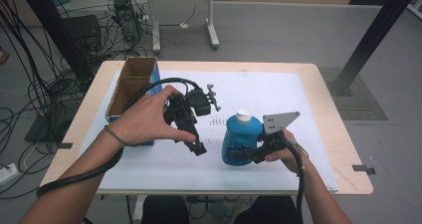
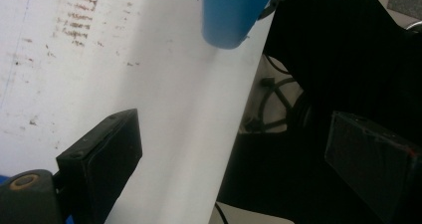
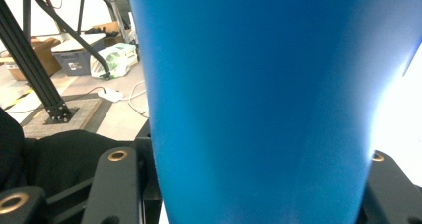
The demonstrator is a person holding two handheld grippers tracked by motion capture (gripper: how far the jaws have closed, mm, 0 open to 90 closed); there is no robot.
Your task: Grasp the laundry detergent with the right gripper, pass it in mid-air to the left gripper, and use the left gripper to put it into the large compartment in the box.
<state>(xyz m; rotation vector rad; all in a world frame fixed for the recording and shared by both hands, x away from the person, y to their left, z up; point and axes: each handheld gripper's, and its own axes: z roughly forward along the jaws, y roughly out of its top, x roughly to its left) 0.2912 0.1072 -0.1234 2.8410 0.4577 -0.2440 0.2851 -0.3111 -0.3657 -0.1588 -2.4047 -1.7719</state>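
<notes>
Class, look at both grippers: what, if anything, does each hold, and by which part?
The right gripper clamps the blue bottle by its lower body, a jaw on each side. The left gripper is open and holds nothing.

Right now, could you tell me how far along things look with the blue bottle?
Done: the right tool is shut on the blue bottle, capped and upright. In hand: bottle held near the table's front edge. Left: the left tool is open; the cardboard box looks empty.

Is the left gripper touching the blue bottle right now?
Apart. In the high view, bare white table cover lies between the left gripper and the blue bottle; the left gripper view shows its jaws open and empty.
</notes>
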